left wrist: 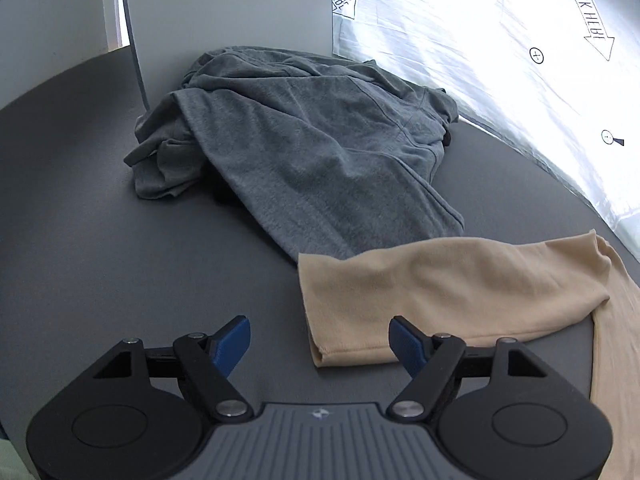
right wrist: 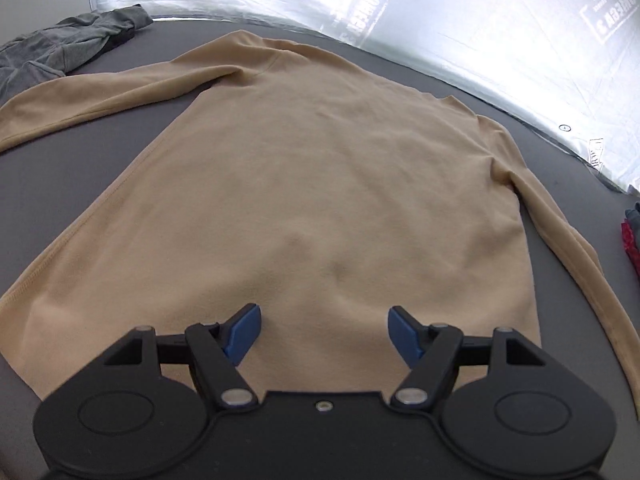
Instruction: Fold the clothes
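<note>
A tan long-sleeved shirt (right wrist: pixel 320 184) lies flat on the dark grey table (right wrist: pixel 48 184), both sleeves spread out to the sides. My right gripper (right wrist: pixel 324 336) is open and empty, just above the shirt's near hem. In the left wrist view the shirt's left sleeve (left wrist: pixel 440 296) lies across the table, its cuff end near me. My left gripper (left wrist: pixel 320 344) is open and empty, with the cuff between and just ahead of its blue fingertips.
A crumpled grey garment (left wrist: pixel 304 148) lies heaped beyond the sleeve; it also shows in the right wrist view (right wrist: pixel 68 48). A white printed sheet (right wrist: pixel 480 32) runs along the table's far edge. A red and grey cloth (right wrist: pixel 632 236) shows at the right edge. A grey upright panel (left wrist: pixel 224 20) stands behind the grey garment.
</note>
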